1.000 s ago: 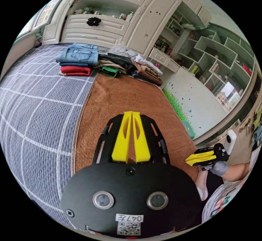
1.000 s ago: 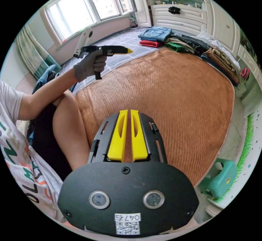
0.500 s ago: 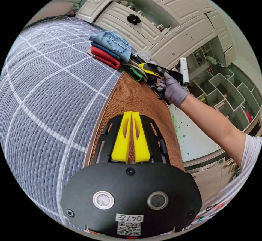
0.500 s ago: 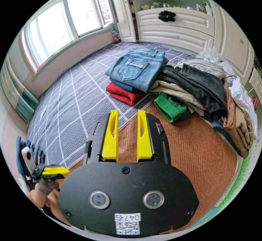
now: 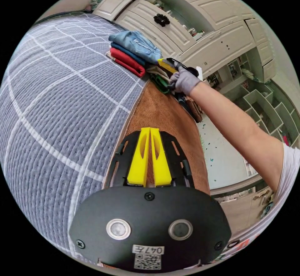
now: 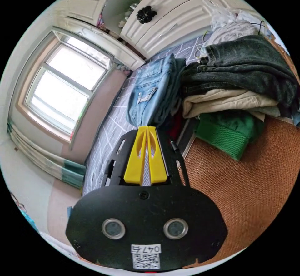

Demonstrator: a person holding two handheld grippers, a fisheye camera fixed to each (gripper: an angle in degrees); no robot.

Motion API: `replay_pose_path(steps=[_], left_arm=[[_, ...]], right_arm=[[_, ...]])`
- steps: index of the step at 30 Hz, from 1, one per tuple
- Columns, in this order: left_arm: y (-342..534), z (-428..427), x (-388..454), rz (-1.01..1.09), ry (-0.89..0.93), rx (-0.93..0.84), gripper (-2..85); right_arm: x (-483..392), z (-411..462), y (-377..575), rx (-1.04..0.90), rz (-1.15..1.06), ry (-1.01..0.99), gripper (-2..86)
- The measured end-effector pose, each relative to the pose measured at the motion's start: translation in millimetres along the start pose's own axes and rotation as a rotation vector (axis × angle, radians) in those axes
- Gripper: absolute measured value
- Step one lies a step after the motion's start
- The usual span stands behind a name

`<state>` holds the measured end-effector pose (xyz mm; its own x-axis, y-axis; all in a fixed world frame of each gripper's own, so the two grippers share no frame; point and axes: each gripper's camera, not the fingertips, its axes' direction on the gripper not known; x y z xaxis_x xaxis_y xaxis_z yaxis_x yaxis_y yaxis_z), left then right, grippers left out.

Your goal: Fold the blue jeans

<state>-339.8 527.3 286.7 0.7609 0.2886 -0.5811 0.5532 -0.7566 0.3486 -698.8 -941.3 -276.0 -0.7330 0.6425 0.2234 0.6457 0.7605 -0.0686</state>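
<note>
In the left gripper view, the blue jeans (image 5: pixel 135 45) are seen folded into a flat, light-washed rectangle with a back pocket upward, stacked on a red garment (image 5: pixel 127 62) on the grey checked bed cover (image 5: pixel 56 101). Their long axis runs toward the white drawers (image 5: pixel 162 35). The left tool (image 5: pixel 150 155) is clenched on nothing over the brown mat (image 5: pixel 162 116). The right tool (image 5: pixel 167 64), in a gloved hand (image 5: pixel 183 82), is reached to the jeans' edge.

In the right gripper view, the right tool (image 6: pixel 147 154) is clenched, its tips at the jeans' (image 6: pixel 147 93) near edge; whether cloth is pinched cannot be told. Dark jeans (image 6: pixel 243 66) and a green garment (image 6: pixel 228 132) lie beside.
</note>
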Motion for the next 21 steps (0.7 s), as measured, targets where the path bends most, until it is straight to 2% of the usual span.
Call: replay_pose_path(steps=[5,9,10,12,14,16,19,21], left_arm=[[7,-77,20,-0.16,-0.326,0.365,-1.0],[9,-104,33,-0.259,-0.43,0.462,-1.0],[5,-105,39,-0.257,-0.42,0.452,-1.0],[-6,-98,49,-0.225,-0.367,0.38,-0.9],[-29,-67,66,-0.127,-0.239,0.149,-0.8],[-42,-40,81,-0.066,-0.196,-0.025,-0.6],[-50,-27,109,0.029,-0.293,-0.024,1.0],[-54,-21,123,0.087,-0.29,-0.025,5.5]], right_arm=[[-27,-71,91,-0.228,-0.189,-0.188,-0.8],[-17,-138,199,-0.397,-0.19,-0.135,0.7],[-6,-159,237,-0.473,-0.165,-0.057,3.8],[12,-201,290,-0.47,-0.092,0.084,9.1],[26,-263,353,-0.399,-0.011,0.205,10.8],[22,-306,395,-0.297,0.008,0.225,8.8],[12,-345,452,-0.205,0.018,0.218,5.8],[13,-350,479,-0.205,0.04,0.172,4.6]])
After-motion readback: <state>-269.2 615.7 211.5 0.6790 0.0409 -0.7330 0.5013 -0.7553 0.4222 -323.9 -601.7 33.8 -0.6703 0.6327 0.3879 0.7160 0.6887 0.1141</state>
